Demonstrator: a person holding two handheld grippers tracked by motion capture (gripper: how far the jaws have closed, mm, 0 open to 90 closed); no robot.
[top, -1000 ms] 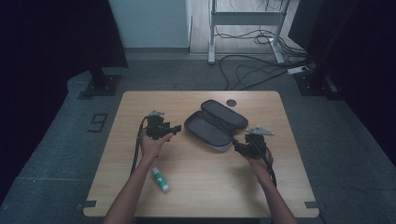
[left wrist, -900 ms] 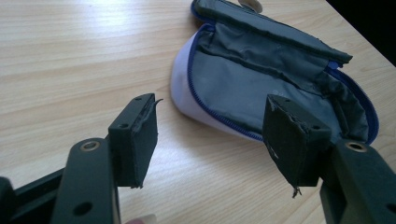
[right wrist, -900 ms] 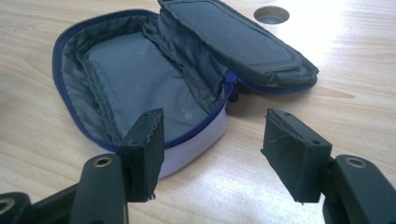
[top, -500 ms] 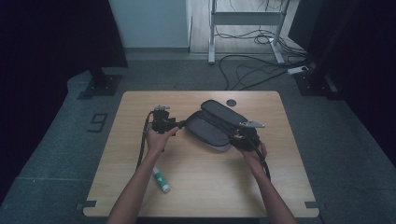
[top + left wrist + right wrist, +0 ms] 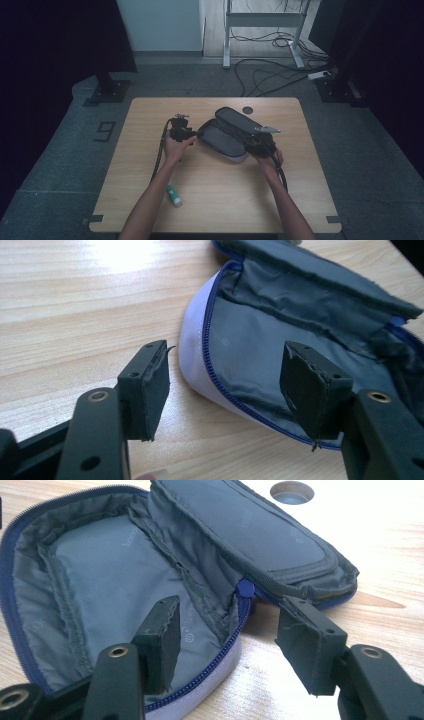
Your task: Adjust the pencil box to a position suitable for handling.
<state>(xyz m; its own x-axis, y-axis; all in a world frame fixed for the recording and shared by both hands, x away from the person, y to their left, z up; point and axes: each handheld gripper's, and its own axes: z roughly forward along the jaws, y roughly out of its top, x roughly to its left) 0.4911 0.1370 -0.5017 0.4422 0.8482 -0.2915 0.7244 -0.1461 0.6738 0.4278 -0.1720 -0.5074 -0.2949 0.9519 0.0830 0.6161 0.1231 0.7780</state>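
1. The pouch point(image 5: 227, 136) lies unzipped and empty at frame centre
2. Left gripper point(image 5: 225, 390) and right gripper point(image 5: 227, 640) gape wide astride its rim, gripping nothing
3. The tube point(image 5: 174, 195), lower left, likely awaits packing

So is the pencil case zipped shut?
No, the pencil case lies unzipped with its lid flap folded back, so the grey lining inside shows between the open jaws of the right gripper.
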